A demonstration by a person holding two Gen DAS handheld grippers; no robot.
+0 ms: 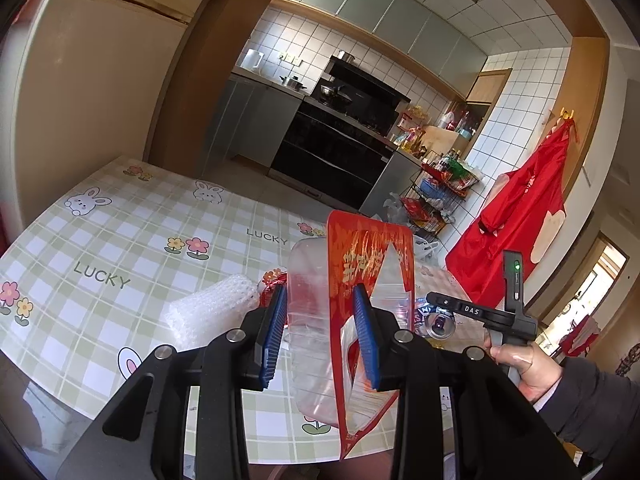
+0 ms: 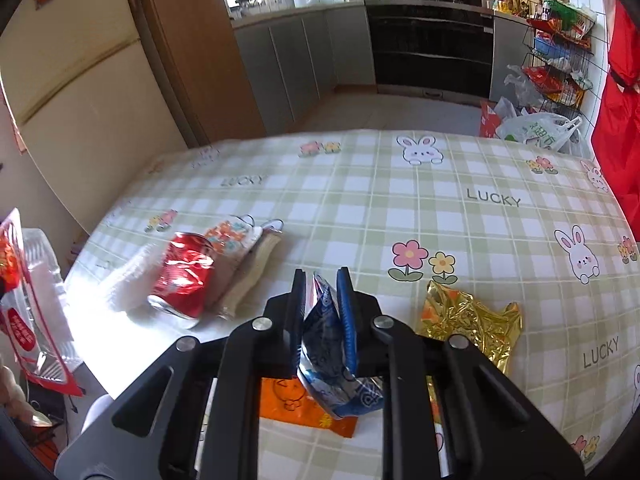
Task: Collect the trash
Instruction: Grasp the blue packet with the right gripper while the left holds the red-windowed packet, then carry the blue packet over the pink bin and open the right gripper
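A table under a pale green checked cloth (image 2: 360, 200) printed with rabbits and flowers stands before a kitchen doorway framed in brown wood (image 1: 188, 92), with a cream two-door fridge (image 1: 92, 80) beyond the table's far left corner. Inside, white wall tiles (image 1: 320, 40) back grey base cabinets (image 2: 296, 56), a black built-in oven (image 1: 332, 148) and grey-green upper cupboards (image 1: 400, 20). Bright daylight whitens the table's left edge, and a red fabric apron (image 1: 520, 208) hangs on the right wall.
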